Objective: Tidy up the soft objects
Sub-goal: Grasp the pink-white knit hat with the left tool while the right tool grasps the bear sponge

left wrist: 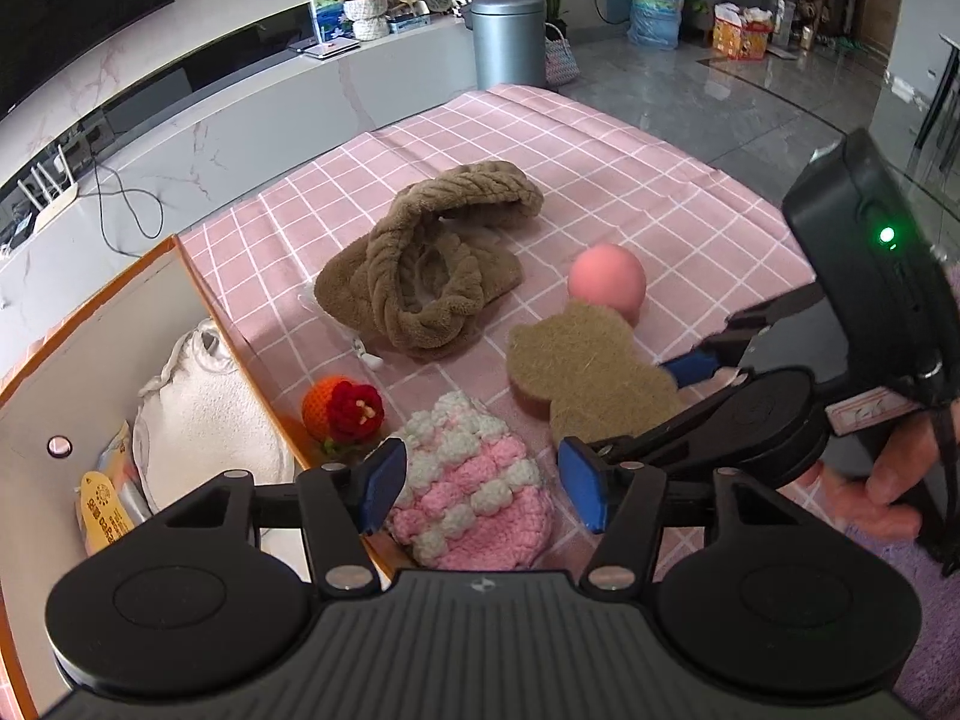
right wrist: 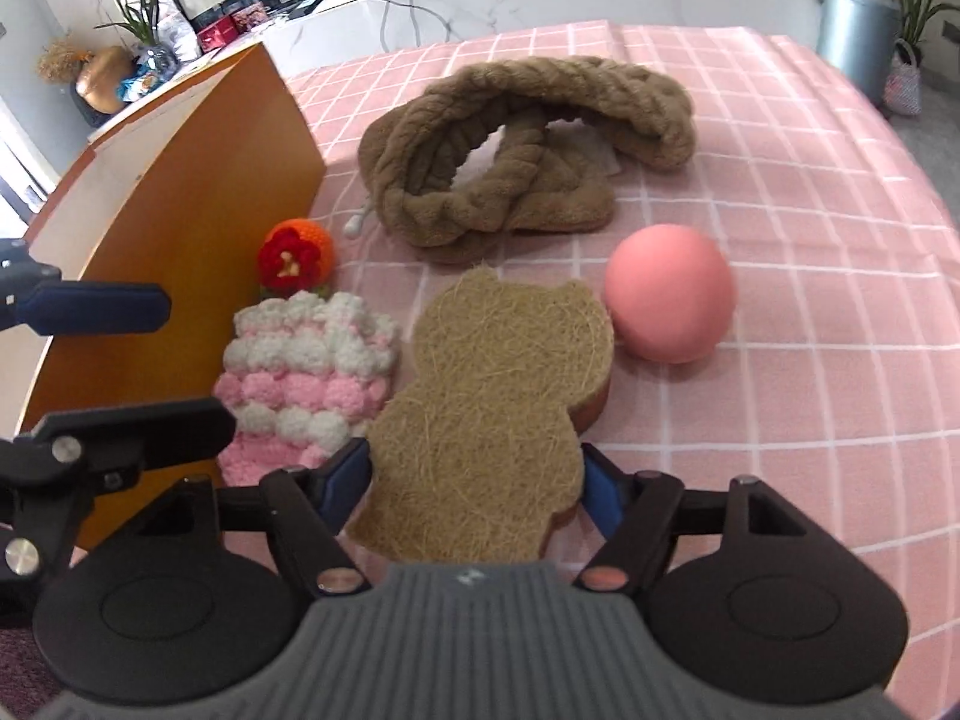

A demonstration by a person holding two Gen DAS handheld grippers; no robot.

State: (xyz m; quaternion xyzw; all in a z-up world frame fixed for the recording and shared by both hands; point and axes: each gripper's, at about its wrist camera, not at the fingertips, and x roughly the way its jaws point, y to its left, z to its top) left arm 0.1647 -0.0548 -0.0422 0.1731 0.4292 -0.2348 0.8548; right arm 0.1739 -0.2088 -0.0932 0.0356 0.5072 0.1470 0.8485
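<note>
Pink checked cloth (right wrist: 780,240), fibrous bear-shaped sponge (right wrist: 498,396)

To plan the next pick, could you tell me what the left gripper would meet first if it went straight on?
Most likely the pink-and-white crochet piece, lying between and just beyond the left gripper fingers; depth is uncertain.

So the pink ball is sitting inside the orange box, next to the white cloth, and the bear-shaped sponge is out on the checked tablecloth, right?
Not quite. The pink ball is out on the checked tablecloth, just behind the bear-shaped sponge, as the left wrist view shows. The white cloth is in the orange box.
</note>
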